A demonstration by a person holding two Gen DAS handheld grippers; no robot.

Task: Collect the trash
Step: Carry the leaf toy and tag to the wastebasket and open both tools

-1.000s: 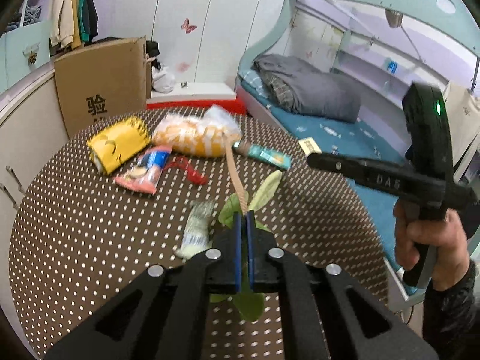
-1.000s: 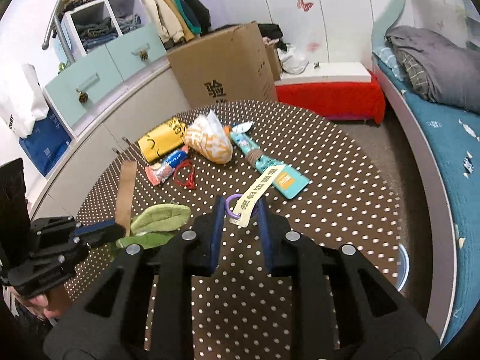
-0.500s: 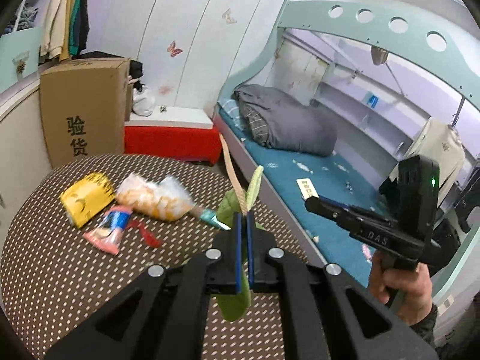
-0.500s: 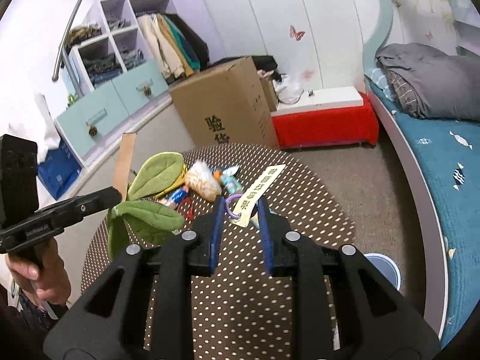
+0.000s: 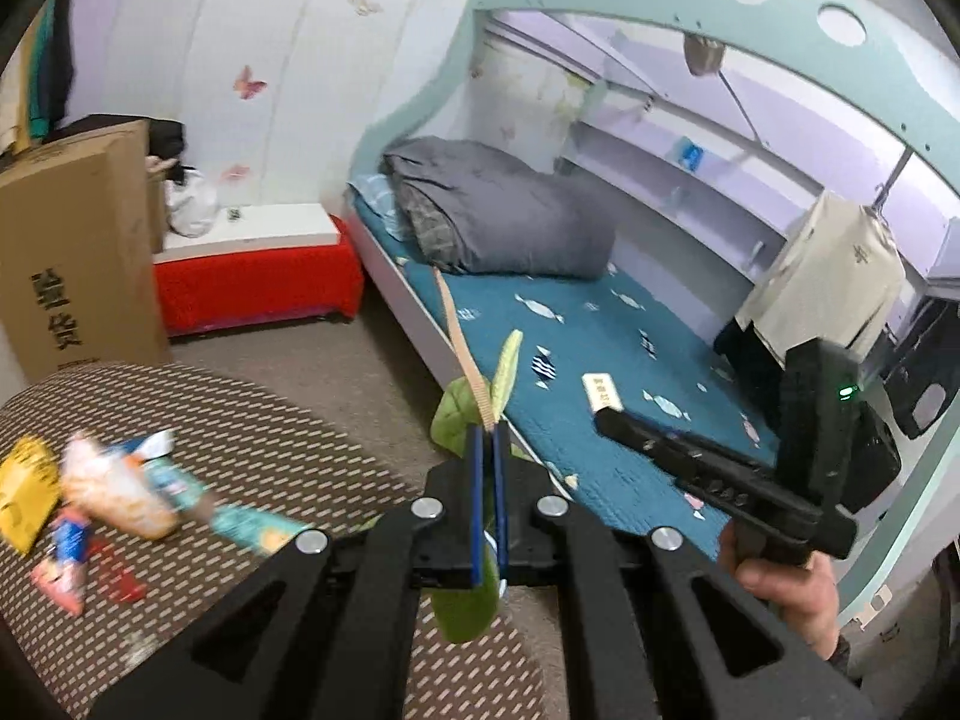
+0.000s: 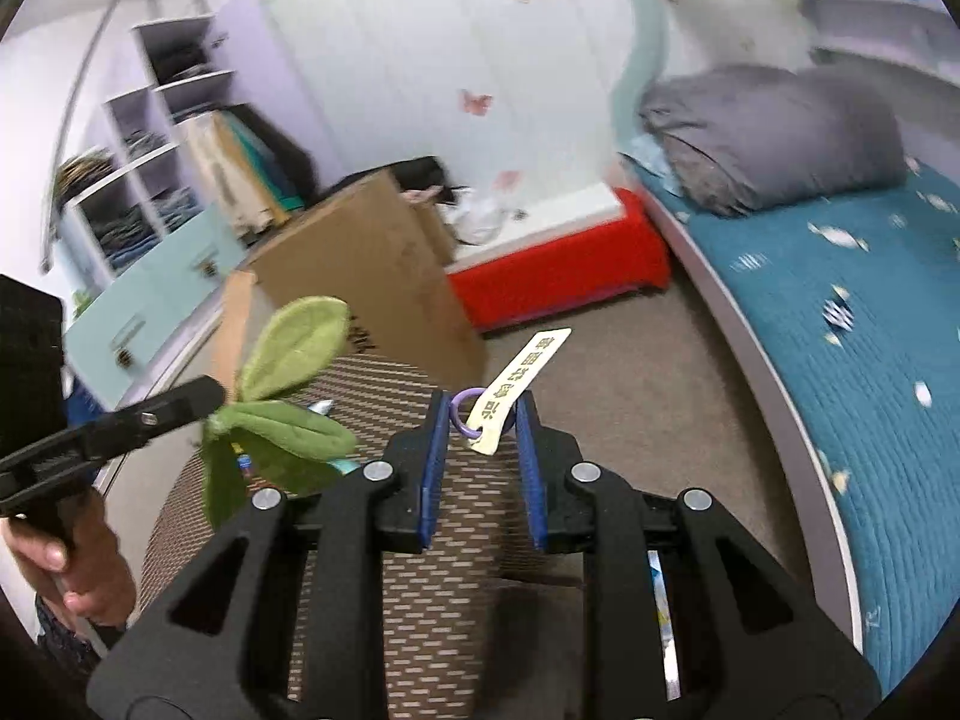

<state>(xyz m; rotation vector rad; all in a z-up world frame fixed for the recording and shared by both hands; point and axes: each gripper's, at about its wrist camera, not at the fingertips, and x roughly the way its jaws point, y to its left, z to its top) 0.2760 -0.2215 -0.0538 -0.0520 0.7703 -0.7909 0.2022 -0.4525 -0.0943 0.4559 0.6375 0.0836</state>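
While left gripper [image 5: 489, 438] jaws clamp green felt leaves [image 6: 288, 420], right gripper [image 6: 483, 420] jaws pinch yellow tag [image 6: 519, 384].

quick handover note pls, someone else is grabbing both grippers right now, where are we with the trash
Left gripper: shut on the green leaf item with its tan strip, held above the table edge.
Right gripper: shut on the yellow tag and purple ring.
Both pieces are lifted off the dotted table.
Left: wrappers remain on the table. No bin is in view.
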